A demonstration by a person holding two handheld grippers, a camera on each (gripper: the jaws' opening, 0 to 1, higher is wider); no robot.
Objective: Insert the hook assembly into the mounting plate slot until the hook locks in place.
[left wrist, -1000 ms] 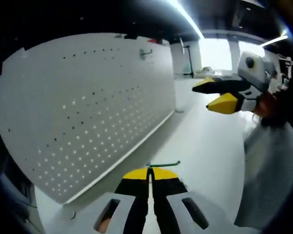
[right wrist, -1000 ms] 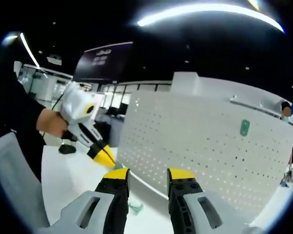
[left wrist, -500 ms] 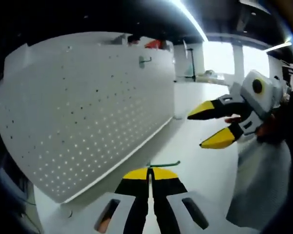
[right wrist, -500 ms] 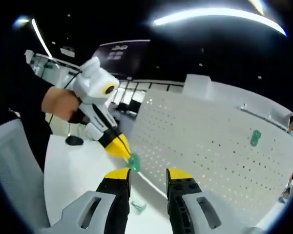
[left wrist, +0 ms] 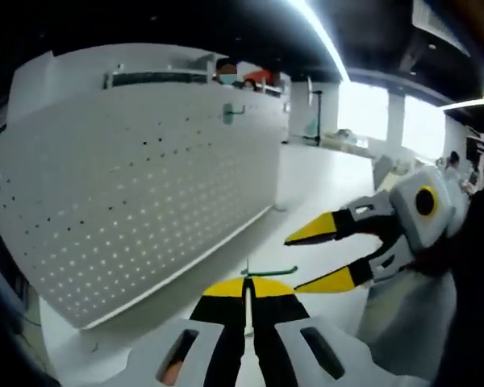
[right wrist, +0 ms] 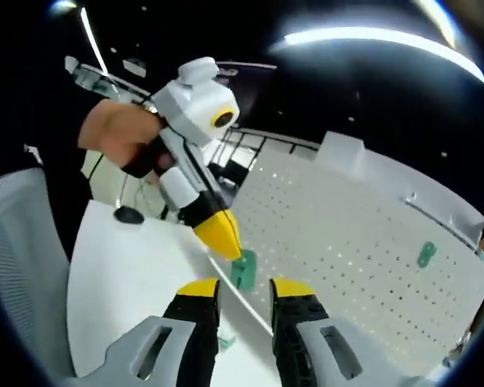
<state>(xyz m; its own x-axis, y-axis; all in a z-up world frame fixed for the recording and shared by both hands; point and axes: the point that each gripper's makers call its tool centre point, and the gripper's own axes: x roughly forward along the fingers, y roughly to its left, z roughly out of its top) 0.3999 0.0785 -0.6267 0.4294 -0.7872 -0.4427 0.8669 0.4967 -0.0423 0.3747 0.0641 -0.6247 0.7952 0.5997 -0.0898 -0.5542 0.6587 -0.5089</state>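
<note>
A white pegboard mounting plate [left wrist: 145, 185] stands upright on the white table, also seen as the pegboard [right wrist: 355, 242] in the right gripper view. My left gripper [left wrist: 246, 282] is shut on a small green hook assembly [left wrist: 268, 272], whose wire sticks out sideways past the yellow tips. My right gripper [left wrist: 295, 264] comes in from the right, open, its tips just beside the hook. In the right gripper view the left gripper [right wrist: 224, 240] holds the green hook [right wrist: 244, 270] right above the gap of my open right gripper [right wrist: 244, 289]. A second green hook [left wrist: 230, 113] hangs high on the plate, seen also as the mounted hook [right wrist: 424, 255].
The white table [right wrist: 129, 274] spreads under both grippers. A small dark object [right wrist: 129, 214] lies at its far side and a small green piece [right wrist: 225, 343] lies on the table near my right jaws. A person's hand [right wrist: 121, 137] holds the left gripper. A grey chair back [left wrist: 403, 322] is at the right.
My right gripper has dropped from up high to right beside the hook held by the left. In the right gripper view the left gripper and hook have come close, just above the open jaws.
</note>
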